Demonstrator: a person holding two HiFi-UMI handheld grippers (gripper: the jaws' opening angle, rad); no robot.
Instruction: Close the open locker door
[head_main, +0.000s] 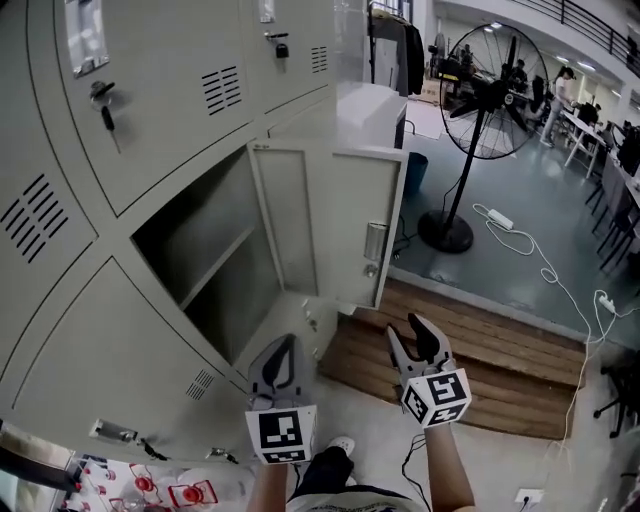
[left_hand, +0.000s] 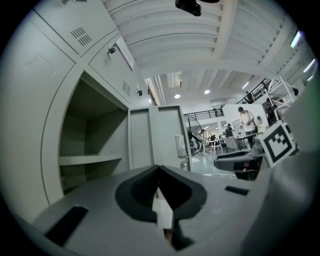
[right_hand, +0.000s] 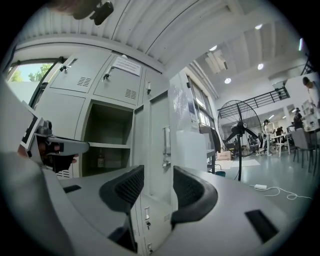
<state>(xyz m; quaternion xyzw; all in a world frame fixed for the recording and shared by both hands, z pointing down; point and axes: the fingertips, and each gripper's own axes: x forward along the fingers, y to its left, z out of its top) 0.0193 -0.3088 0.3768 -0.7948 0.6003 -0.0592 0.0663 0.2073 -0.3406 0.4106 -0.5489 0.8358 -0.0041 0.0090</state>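
The grey locker door (head_main: 330, 225) stands swung wide open, its inner face and latch (head_main: 373, 243) turned toward me. Behind it the compartment (head_main: 205, 250) shows a single shelf. My left gripper (head_main: 279, 361) hangs below the opening, jaws shut with nothing held. My right gripper (head_main: 417, 337) is open, just below the door's free edge and not touching it. In the right gripper view the door (right_hand: 159, 140) sits straight ahead between the jaws. The left gripper view shows the door (left_hand: 155, 137) and the compartment (left_hand: 90, 142) beyond its closed jaws.
Closed lockers (head_main: 150, 80) surround the opening, some with keys hanging. A wooden pallet (head_main: 470, 355) lies on the floor under the right gripper. A standing fan (head_main: 475, 110), a white cable with power strip (head_main: 500, 218), and desks with people sit at the right.
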